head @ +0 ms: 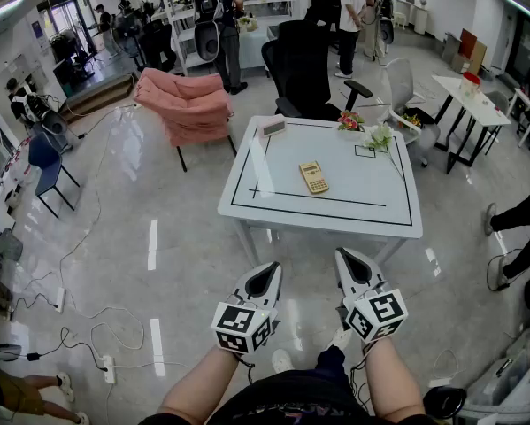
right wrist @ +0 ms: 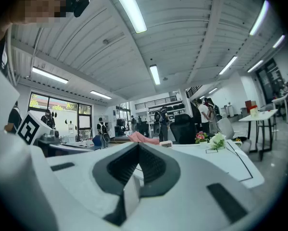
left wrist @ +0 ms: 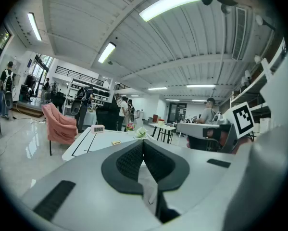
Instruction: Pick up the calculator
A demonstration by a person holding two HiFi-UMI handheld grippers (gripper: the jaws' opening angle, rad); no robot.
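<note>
The left gripper (head: 265, 280) and right gripper (head: 353, 268) hang side by side short of the bench (head: 371, 211), each with its jaws pressed together on nothing. The calculator (head: 313, 177) lies flat near the middle of the bench, well apart from both grippers. It looks light, stiff and thin, probably slick plastic, so a pinch across its long edges seems the best hold. Beyond it stand a small clock (head: 273, 127) and flowers (head: 350, 120).

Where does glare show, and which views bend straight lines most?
Head view: glare streaks the white table left of the calculator, and also the glossy floor. Left gripper view: strong fisheye bending, black corners, ceiling light blown out. Right gripper view: the same bending, with a dark rim.
</note>
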